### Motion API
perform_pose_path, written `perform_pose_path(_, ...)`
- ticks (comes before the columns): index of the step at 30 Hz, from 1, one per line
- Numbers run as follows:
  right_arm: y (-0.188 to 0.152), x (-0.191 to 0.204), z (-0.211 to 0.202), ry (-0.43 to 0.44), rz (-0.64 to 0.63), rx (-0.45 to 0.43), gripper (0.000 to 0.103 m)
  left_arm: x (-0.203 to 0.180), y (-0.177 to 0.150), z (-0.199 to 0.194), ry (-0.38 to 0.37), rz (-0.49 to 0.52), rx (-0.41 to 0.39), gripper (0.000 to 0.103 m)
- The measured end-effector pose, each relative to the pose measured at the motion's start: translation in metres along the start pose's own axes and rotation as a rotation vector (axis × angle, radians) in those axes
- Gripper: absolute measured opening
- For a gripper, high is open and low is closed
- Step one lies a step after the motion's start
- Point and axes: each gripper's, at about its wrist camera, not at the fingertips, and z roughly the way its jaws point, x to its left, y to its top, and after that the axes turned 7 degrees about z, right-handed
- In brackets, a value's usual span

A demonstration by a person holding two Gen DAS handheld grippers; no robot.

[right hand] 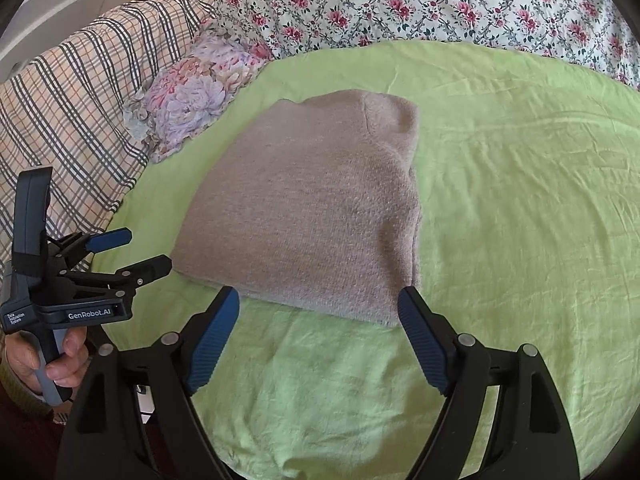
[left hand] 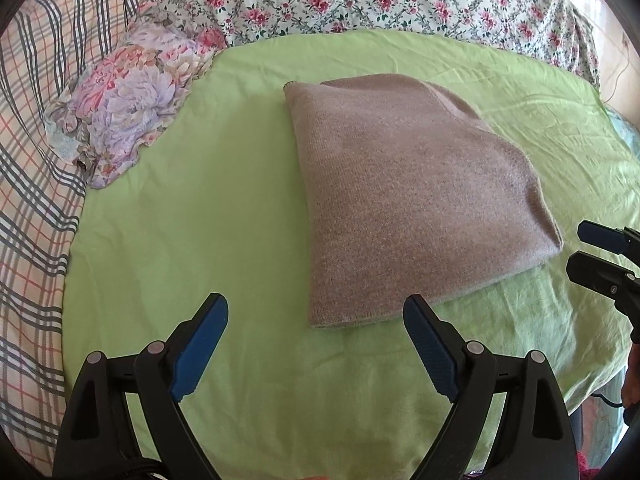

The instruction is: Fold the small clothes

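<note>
On the green sheet (left hand: 200,240) a folded taupe knit garment (left hand: 400,200) is lying flat. Left gripper (left hand: 316,312) and right gripper (right hand: 320,304) are hovering just short of its near edge, jaws spread wide, gripping nothing.

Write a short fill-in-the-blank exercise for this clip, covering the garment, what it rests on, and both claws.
1. The folded knit garment is ____ in colour.
2. It lies on a ____ sheet.
3. The left claw and right claw are both ____, holding nothing.
4. The floral ruffled cloth lies on the garment's ____ side in both views.

Missing words: beige; green; open; left
</note>
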Motion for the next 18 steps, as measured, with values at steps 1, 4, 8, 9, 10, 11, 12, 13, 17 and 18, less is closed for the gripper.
perform_pose_path(1, 0.001, 0.001, 0.000, 0.000, -0.006, -0.001, 0.083, 0.000, 0.000, -0.001, 0.002, 0.001, -0.002, 0.090)
perform_pose_path(4, 0.004, 0.005, -0.001, -0.004, -0.022, -0.003, 0.083, 0.000, 0.003, -0.003, 0.008, 0.005, -0.011, 0.091)
perform_pose_path(8, 0.010, 0.008, 0.000, -0.011, -0.044, -0.006, 0.084, 0.000, 0.008, -0.005, 0.009, 0.002, -0.023, 0.091)
perform_pose_path(9, 0.012, 0.008, 0.001, -0.012, -0.049, -0.006, 0.084, 0.001, 0.009, -0.004, 0.009, 0.000, -0.025, 0.091)
perform_pose_path(10, 0.013, 0.008, 0.002, -0.013, -0.053, -0.005, 0.085, 0.001, 0.010, -0.004, 0.009, -0.003, -0.026, 0.091)
perform_pose_path(11, 0.014, 0.009, 0.004, -0.016, -0.058, -0.002, 0.085, 0.001, 0.011, -0.003, 0.007, -0.004, -0.026, 0.091)
perform_pose_path(12, 0.015, 0.009, 0.006, -0.018, -0.062, 0.000, 0.085, 0.001, 0.012, -0.002, 0.005, -0.007, -0.026, 0.091)
perform_pose_path(13, 0.017, 0.009, 0.008, -0.019, -0.067, 0.003, 0.085, 0.002, 0.013, -0.001, 0.004, -0.011, -0.026, 0.091)
perform_pose_path(17, 0.021, 0.010, 0.017, -0.029, -0.083, 0.016, 0.085, 0.003, 0.017, 0.001, 0.001, -0.023, -0.038, 0.091)
perform_pose_path(18, 0.023, 0.011, 0.020, -0.034, -0.088, 0.019, 0.085, 0.004, 0.018, 0.002, 0.001, -0.026, -0.041, 0.091)
